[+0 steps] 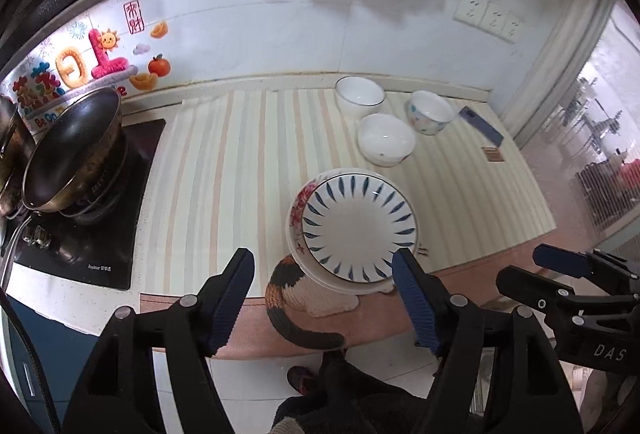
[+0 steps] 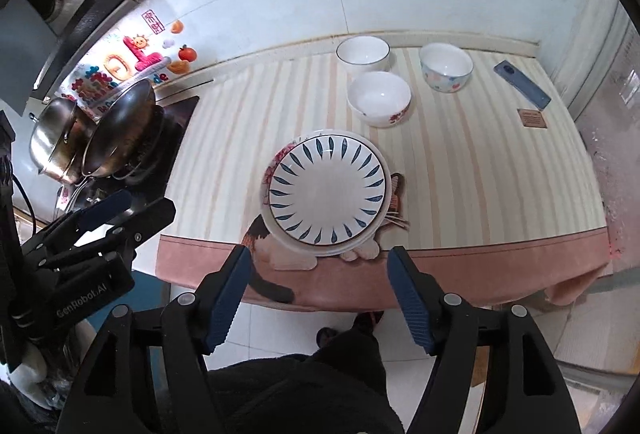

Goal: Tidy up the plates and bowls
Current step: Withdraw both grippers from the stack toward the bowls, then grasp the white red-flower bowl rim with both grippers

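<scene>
Gaping wide, both tongs [image 1: 324, 298] [image 2: 318, 298] hold nothing, short of the plates [image 2: 328, 189].

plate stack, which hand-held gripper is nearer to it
Left. The left hand-held gripper has one fingertip right at the plate stack, at its near rim. The right hand-held gripper hangs open off the counter edge, back from it.

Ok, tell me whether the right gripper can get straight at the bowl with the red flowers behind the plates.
Probably yes. The right gripper is open and empty, off the counter's front edge. The plate stack sits between it and the red-flower bowl, but the stack is low, so reaching over it looks free.
</scene>
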### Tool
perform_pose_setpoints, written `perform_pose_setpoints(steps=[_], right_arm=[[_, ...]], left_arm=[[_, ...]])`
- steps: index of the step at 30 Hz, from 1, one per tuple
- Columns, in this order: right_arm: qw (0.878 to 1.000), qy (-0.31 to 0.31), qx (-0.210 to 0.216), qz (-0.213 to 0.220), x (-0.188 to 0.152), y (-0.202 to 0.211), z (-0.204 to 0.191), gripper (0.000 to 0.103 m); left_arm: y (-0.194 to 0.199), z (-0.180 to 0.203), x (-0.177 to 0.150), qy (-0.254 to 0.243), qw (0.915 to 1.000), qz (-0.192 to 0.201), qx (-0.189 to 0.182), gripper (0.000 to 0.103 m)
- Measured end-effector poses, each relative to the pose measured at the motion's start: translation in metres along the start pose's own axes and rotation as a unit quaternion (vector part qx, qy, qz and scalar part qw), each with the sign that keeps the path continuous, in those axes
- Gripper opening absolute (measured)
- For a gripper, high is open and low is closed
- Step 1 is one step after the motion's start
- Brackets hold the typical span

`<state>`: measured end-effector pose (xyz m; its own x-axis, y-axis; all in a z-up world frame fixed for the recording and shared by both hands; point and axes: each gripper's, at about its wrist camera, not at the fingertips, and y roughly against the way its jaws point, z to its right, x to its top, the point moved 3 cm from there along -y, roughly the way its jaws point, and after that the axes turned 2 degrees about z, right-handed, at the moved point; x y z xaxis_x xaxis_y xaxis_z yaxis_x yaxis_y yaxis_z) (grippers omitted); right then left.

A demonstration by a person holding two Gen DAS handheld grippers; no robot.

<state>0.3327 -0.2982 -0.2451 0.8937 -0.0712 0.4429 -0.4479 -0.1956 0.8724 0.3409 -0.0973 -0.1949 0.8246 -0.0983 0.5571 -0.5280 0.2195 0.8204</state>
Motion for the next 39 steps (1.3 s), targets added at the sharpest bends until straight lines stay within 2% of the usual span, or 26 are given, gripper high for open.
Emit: perform_pose_setpoints(steps=[9,13,16,19,21,24,27,28,29,34,39], right_arm=[[1.0,-0.007,0.009,0.012,-0.014,0.025,-0.008,0.073],[0.999,-0.023,0.021,0.008,-0.003,0.015,0.01,0.073],[0.999,-0.037,0.023,-0.001,0.015,-0.003,0.034,0.073],[0.998,-0.06,0.033,-0.01,0.043,-0.032,0.069,0.073],[0.996,-0.073,0.04,-0.017,0.063,-0.055,0.093,0.073],[0.994,-0.086,0.045,-0.041,0.094,-0.096,0.127,0.073],[0.991,-0.098,0.059,-0.074,0.124,-0.147,0.158,0.073],[0.989,-0.101,0.068,-0.085,0.132,-0.162,0.165,0.073],[0.987,-0.106,0.074,-0.096,0.14,-0.178,0.172,0.073],[0.98,-0.114,0.097,-0.134,0.176,-0.253,0.199,0.072],[0.971,-0.122,0.118,-0.166,0.202,-0.32,0.209,0.064]], left_arm=[[0.026,0.008,-0.005,-0.007,0.9997,0.022,-0.01,0.07],[0.024,0.01,0.005,0.006,0.9995,0.031,-0.001,0.07],[0.004,0.011,0.023,0.022,0.9994,0.026,0.009,0.07],[-0.025,0.013,0.043,0.032,0.9991,0.018,0.018,0.07],[-0.057,0.018,0.063,0.039,0.9989,0.003,0.025,0.07],[-0.102,0.026,0.086,0.059,0.9978,-0.031,0.002,0.07],[-0.154,0.036,0.109,0.079,0.9953,-0.056,0.005,0.07],[-0.173,0.04,0.114,0.085,0.9939,-0.07,0.007,0.067],[-0.195,0.043,0.12,0.092,0.992,-0.086,0.005,0.059],[-0.267,0.05,0.139,0.106,0.9862,-0.126,0.016,0.053],[-0.331,0.051,0.147,0.115,0.9787,-0.168,0.022,0.039]])
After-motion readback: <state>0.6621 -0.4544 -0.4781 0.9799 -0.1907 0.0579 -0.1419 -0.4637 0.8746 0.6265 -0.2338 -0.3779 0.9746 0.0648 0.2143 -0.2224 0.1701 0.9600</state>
